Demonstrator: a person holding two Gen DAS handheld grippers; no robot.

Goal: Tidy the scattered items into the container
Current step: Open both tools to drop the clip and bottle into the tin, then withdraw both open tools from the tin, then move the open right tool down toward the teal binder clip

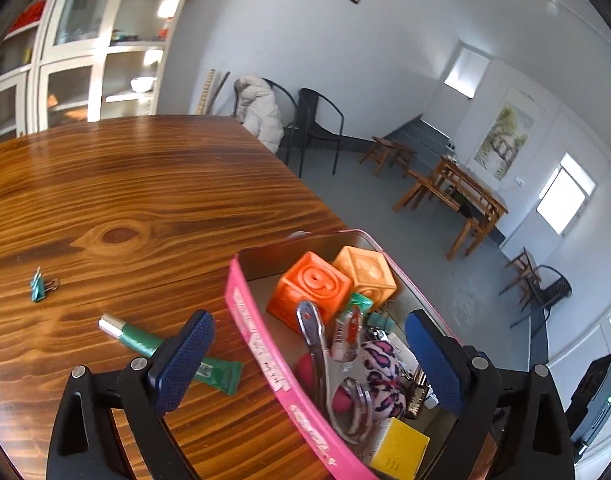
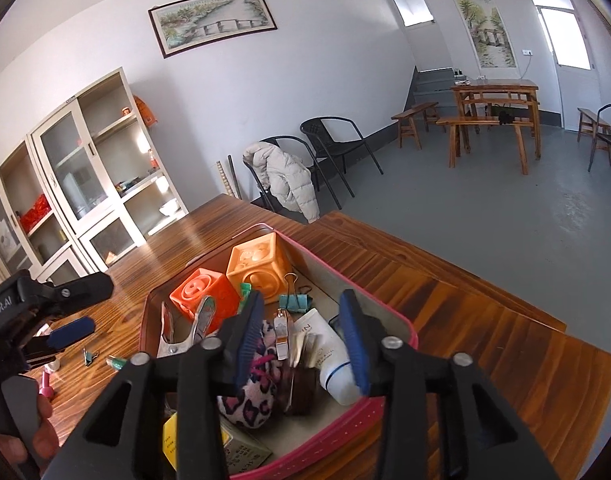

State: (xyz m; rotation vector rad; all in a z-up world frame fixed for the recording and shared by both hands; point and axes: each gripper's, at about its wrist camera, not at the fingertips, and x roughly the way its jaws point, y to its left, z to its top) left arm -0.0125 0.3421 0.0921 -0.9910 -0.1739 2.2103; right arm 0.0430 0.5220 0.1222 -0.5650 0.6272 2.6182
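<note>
Most of the tidying looks done: the pink box (image 1: 261,344) on the tabletop (image 1: 153,184) already holds two orange cubes, a metal punch, a leopard-print pouch, a white tube and a yellow pack. Outside it lie a green tube (image 1: 145,342), a small green clip (image 1: 39,280) and a pink bottle (image 2: 46,385). The left hand-held gripper (image 1: 305,360) gapes wide astride the box wall; the right hand-held gripper (image 2: 301,340) hangs partly open over the contents, empty.

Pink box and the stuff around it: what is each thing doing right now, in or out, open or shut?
Pink box: open, nearly full.
Orange cubes: in the box, side by side.
Pliers: in the box, on top.
White tube: in the box.
Green tube: out, lying on the table.
Green clip: out, on the table.
Left gripper: open, empty.
Right gripper: open, empty, above the box.
</note>
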